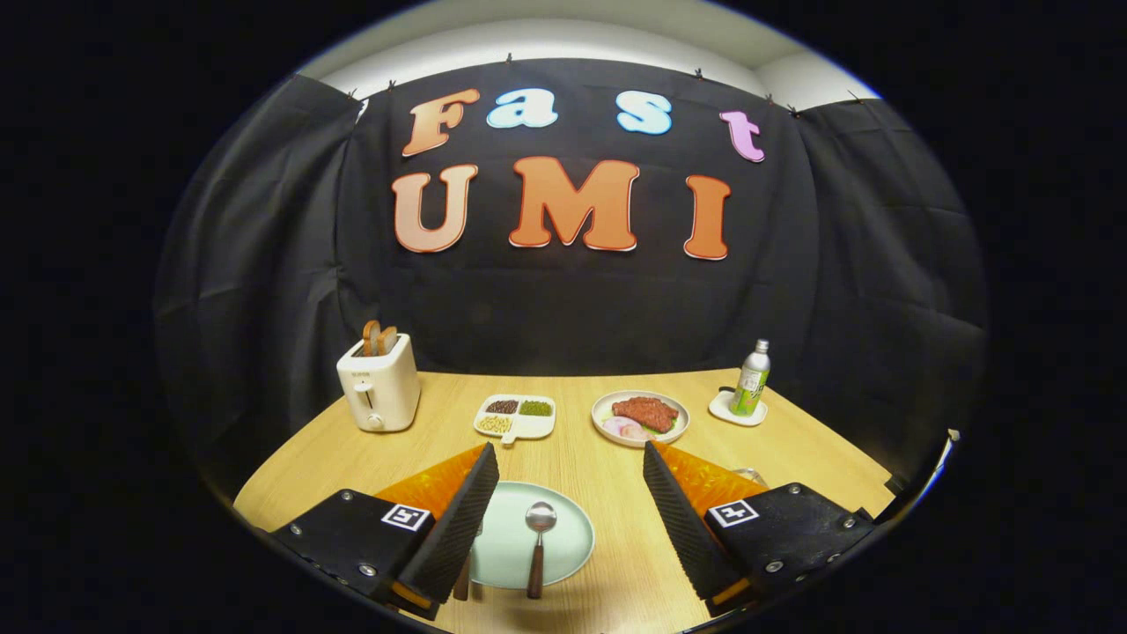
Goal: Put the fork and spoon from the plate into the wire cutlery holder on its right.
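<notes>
A pale green plate (563, 533) lies on the wooden table between my two fingers, nearer the left one. A spoon (538, 541) with a brown handle rests on the plate, bowl pointing away from me. A second brown handle (464, 581), probably the fork's, pokes out beside the left finger, which hides the rest of it. My gripper (570, 506) hovers above the plate, open wide, with nothing between its ribbed black fingers (462, 524). A bit of wire or glass (748, 475) peeks out behind the right finger; I cannot tell whether it is the cutlery holder.
Along the back of the table stand a white toaster (380, 387) with bread slices, a divided dish (516, 416) of beans, a plate of meat (640, 416) and a bottle (750, 380) on a white coaster. Bare wood (572, 458) lies between them and the green plate.
</notes>
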`<state>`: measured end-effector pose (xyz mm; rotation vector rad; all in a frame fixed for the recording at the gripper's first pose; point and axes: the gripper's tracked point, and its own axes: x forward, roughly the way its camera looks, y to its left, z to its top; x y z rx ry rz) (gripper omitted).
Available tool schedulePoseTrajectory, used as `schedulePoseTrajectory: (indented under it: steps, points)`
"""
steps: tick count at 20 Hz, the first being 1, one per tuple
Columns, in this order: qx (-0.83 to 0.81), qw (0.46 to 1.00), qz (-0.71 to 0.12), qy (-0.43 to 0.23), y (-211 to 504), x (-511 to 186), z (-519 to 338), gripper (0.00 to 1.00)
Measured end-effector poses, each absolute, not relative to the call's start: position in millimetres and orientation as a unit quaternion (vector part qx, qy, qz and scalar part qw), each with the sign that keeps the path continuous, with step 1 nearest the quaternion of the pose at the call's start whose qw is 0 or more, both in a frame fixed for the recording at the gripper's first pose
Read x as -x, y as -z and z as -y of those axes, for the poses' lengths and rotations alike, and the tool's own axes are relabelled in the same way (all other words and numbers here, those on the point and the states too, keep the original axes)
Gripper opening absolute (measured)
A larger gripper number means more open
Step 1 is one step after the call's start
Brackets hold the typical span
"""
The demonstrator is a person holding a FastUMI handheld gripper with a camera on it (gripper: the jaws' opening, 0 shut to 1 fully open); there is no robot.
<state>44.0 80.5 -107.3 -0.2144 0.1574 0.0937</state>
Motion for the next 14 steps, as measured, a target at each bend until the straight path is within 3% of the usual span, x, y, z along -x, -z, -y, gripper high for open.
schedulePoseTrajectory:
  steps: [14]
  points:
    - [0.157,0.964,-0.21,-0.054,243.0,-58.5,-84.5,0.99]
